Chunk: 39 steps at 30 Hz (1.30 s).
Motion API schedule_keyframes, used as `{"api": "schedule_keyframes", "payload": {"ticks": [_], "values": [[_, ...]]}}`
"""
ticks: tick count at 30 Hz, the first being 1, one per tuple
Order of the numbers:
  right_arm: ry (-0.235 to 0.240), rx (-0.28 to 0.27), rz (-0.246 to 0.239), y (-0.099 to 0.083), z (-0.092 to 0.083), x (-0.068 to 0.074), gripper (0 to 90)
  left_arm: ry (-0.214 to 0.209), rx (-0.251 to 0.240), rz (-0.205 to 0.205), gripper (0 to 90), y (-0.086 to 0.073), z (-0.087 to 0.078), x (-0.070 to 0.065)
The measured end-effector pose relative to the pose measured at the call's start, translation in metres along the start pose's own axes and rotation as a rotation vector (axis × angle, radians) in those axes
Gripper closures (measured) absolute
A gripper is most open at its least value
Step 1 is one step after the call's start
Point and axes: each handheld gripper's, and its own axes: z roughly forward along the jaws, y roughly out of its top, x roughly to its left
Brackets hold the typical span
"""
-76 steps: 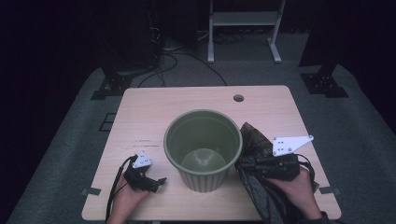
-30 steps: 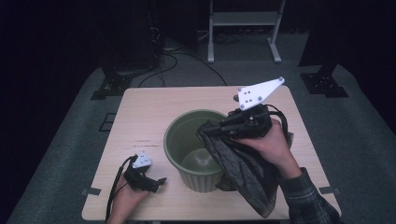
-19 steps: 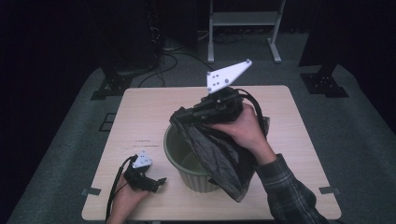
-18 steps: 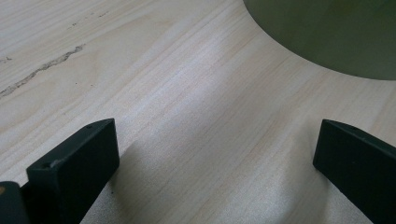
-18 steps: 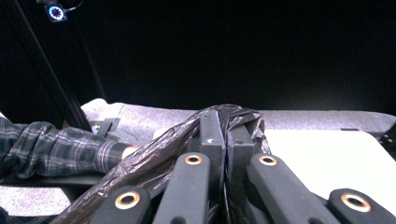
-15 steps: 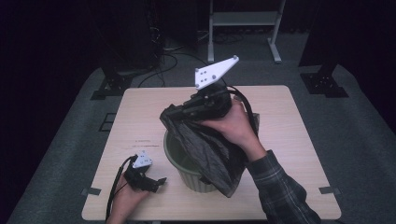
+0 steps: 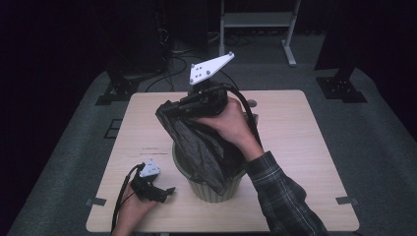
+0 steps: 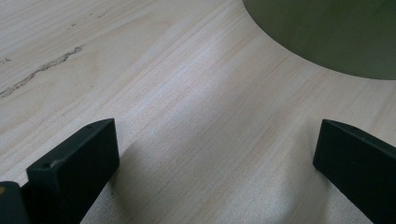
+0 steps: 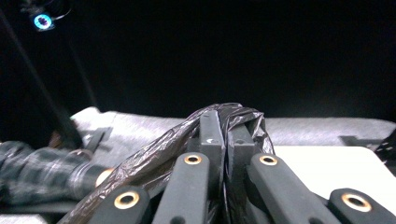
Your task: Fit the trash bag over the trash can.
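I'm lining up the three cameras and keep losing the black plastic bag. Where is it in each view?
High view: the black plastic bag hangs at centre from the right gripper, draped over the green bin.
Left gripper view: the bag is not in this picture; the bin's wall is at top right.
Right gripper view: bag pinched between the shut jaws, bottom centre.
Shared landmark: the wooden table.

1. My right gripper (image 7: 169, 110) is up over the bin (image 7: 216, 189), behind its far rim.
2. The bag (image 7: 201, 147) hangs from it into the bin.
3. My left gripper (image 7: 164, 194) sits on the table (image 7: 295, 147), left of the bin.
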Motion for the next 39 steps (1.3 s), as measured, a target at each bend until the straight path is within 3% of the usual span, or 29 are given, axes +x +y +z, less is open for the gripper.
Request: {"api": "schedule_keyframes", "payload": {"ticks": [6, 10, 21, 35, 37, 39], "values": [[-0.006, -0.001, 0.002, 0.004, 0.001, -0.004, 86.9, 0.000, 0.000, 0.000, 0.0, 0.000, 0.000, 0.000], [-0.034, 0.011, 0.006, -0.005, -0.001, -0.004, 86.8, -0.001, 0.001, 0.001, 0.0, 0.000, 0.000, 0.000], [-0.026, 0.031, 0.060, -0.034, -0.013, -0.001, 84.6, 0.000, 0.000, 0.001, 0.0, 0.000, 0.000, 0.000], [-0.040, 0.136, 0.107, -0.076, -0.007, 0.002, 84.2, 0.001, -0.001, 0.001, 0.0, 0.000, 0.000, 0.000], [-0.047, 0.163, 0.108, -0.078, -0.005, 0.003, 81.2, 0.002, -0.001, 0.002, 0.0, 0.000, 0.000, 0.000], [-0.058, 0.195, 0.106, -0.078, -0.004, 0.004, 72.3, 0.002, -0.001, 0.002, 0.0, 0.000, 0.000, 0.000]]}}
